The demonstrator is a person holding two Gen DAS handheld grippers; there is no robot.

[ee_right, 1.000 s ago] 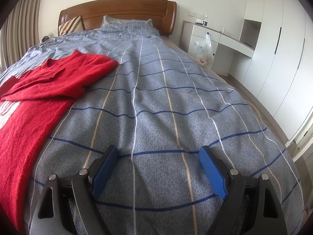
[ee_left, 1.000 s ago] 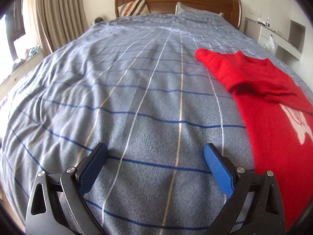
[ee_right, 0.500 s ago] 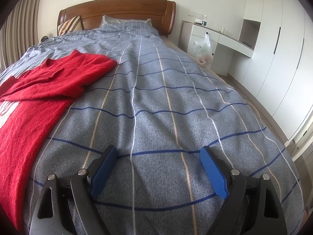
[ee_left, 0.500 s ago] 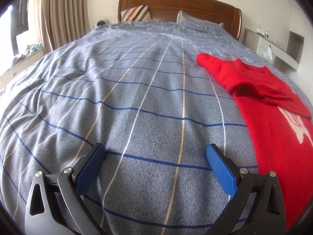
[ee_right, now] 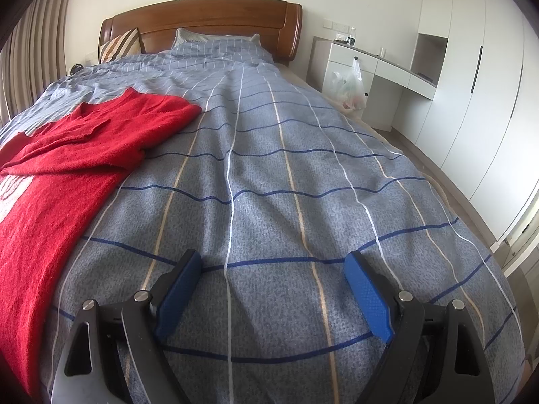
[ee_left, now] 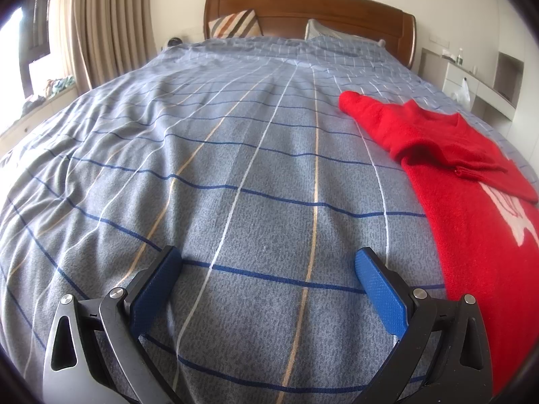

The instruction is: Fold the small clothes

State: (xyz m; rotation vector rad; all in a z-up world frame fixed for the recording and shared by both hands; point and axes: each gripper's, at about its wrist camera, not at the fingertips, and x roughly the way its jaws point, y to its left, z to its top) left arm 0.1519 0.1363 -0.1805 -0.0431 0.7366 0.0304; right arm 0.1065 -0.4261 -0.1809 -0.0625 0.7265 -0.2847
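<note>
A red knit sweater (ee_left: 471,208) with a white pattern lies flat on the blue checked bedspread (ee_left: 235,168), both sleeves folded across its chest. It fills the right side of the left wrist view and the left side of the right wrist view (ee_right: 50,202). My left gripper (ee_left: 267,262) is open and empty, low over the bedspread to the left of the sweater. My right gripper (ee_right: 273,266) is open and empty, low over the bedspread to the right of the sweater.
A wooden headboard (ee_right: 202,17) with pillows (ee_left: 235,23) stands at the far end. Curtains (ee_left: 101,23) and a window sill are on the left. A white desk (ee_right: 387,64) with a hanging plastic bag (ee_right: 350,84) and white wardrobes (ee_right: 471,84) are to the right.
Both grippers have tilted up and drawn back slightly from the sweater. They stay open and empty. The sweater has not moved.
</note>
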